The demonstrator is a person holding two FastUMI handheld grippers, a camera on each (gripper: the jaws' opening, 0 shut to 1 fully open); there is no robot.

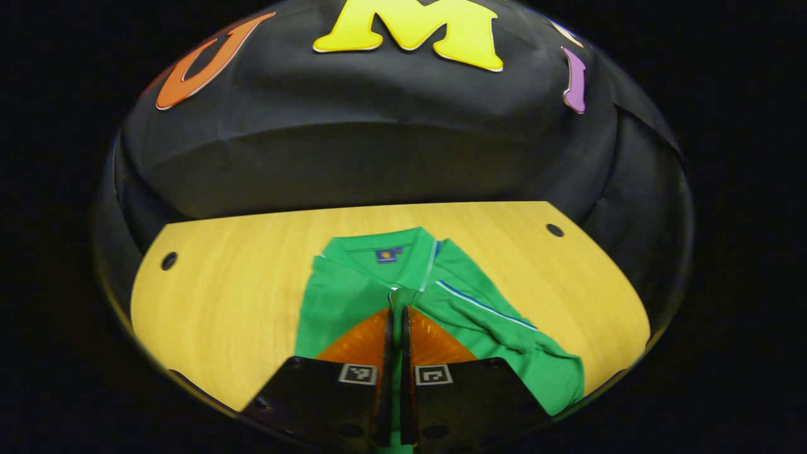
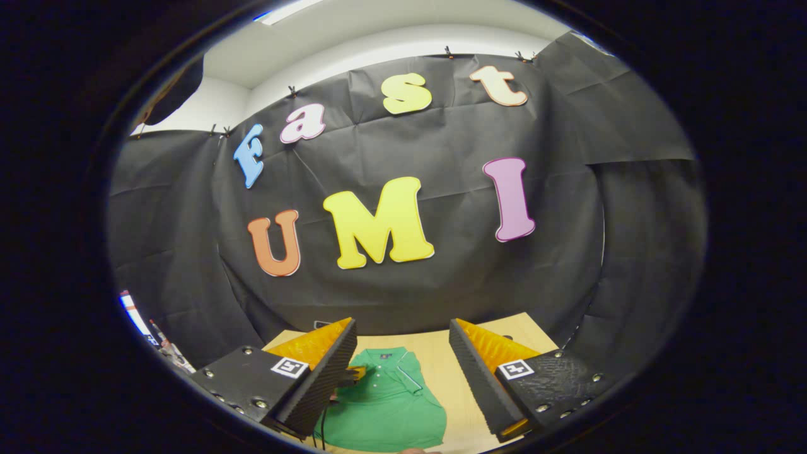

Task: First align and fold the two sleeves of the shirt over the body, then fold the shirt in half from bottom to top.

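A green polo shirt point(image 1: 343, 302) lies collar-away on the wooden table point(image 1: 220, 296). My left gripper point(image 1: 398, 304) is shut on a bunch of green fabric over the middle of the shirt's body, just below the collar point(image 1: 391, 252). One sleeve point(image 1: 504, 328), with a blue-and-white stripe, lies spread out toward the lower right. In the right gripper view, my right gripper point(image 2: 402, 325) is open and held high above the table, with the shirt point(image 2: 384, 403) showing far below between its fingers. What lies under the left gripper's fingers is hidden.
The table has a round hole near each far corner point(image 1: 169, 260) point(image 1: 555, 230). Black cloth walls stand behind and beside the table. Bare wood point(image 2: 444, 372) shows to both sides of the shirt. Some clutter sits at the far left edge point(image 2: 157, 343).
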